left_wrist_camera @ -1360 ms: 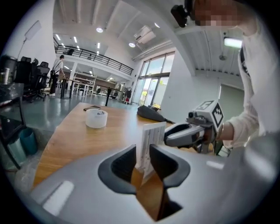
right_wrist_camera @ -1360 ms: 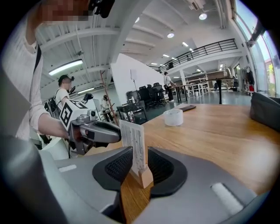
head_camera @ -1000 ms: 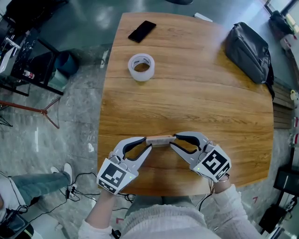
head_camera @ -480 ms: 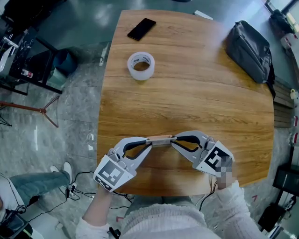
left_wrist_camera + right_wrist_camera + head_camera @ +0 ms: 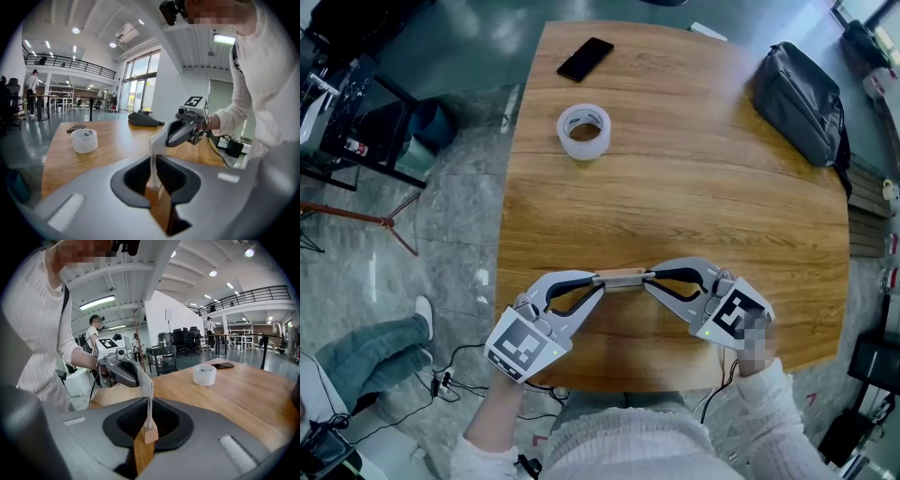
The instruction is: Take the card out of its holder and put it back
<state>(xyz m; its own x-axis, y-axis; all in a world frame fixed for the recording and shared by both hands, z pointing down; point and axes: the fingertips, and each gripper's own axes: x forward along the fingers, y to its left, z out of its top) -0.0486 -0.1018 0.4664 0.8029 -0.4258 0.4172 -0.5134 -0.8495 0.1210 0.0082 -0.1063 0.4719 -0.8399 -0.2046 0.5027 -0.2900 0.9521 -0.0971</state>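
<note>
wooden table (image 5: 675, 206): tape roll (image 5: 583, 131), black phone (image 5: 585, 59), dark bag (image 5: 800, 101).

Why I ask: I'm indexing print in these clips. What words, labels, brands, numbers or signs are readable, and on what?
No text can be read.
Cubes on left gripper and right gripper: square black-and-white markers, no letters.
Tape roll: dark marks on it, too blurred to read.
Card: nearly edge-on, no print visible.
Holder: bare wood.
Phone: dark screen.
</note>
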